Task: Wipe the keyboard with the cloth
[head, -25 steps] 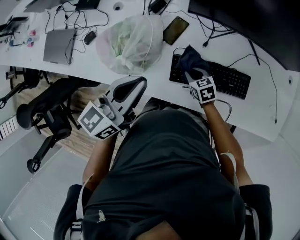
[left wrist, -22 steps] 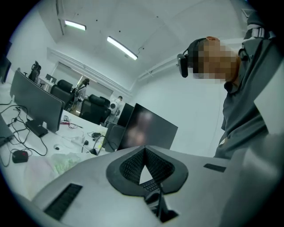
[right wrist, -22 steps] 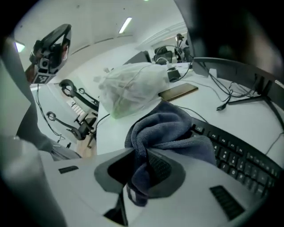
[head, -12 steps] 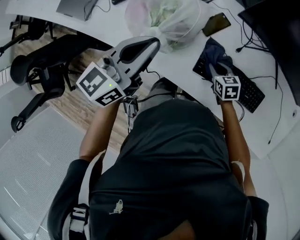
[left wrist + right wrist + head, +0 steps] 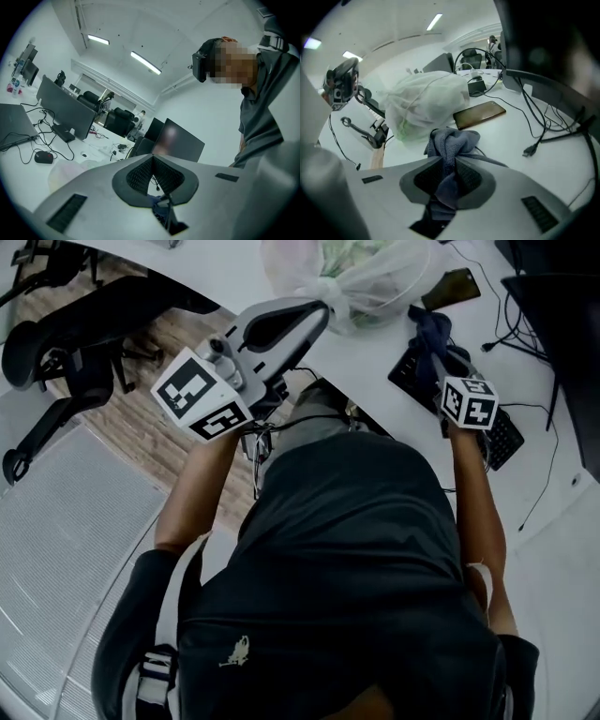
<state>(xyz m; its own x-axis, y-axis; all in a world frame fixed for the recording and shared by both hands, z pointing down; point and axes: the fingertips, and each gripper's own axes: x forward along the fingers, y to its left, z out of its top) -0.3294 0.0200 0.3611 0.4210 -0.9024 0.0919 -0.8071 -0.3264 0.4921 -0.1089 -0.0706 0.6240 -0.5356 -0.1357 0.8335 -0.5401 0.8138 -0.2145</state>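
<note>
A black keyboard (image 5: 502, 432) lies on the white desk (image 5: 375, 348) at the upper right of the head view. My right gripper (image 5: 434, 352) is shut on a dark blue cloth (image 5: 429, 329), which bunches over the keyboard's left end. In the right gripper view the cloth (image 5: 452, 140) is pinched between the jaws and hides the keyboard below. My left gripper (image 5: 314, 313) hangs in the air beside the desk edge, away from the keyboard. Its jaws (image 5: 152, 159) are shut with nothing between them and point up into the room.
A tied clear plastic bag (image 5: 361, 273) and a dark phone (image 5: 452, 287) lie just beyond the cloth. Cables (image 5: 534, 126) run to a monitor (image 5: 562, 324) at the right. An office chair (image 5: 75, 334) stands on the floor at the left.
The head view has swung left and down. My right gripper still holds the cloth at the keyboard's left end, with the left gripper still raised off the desk.
</note>
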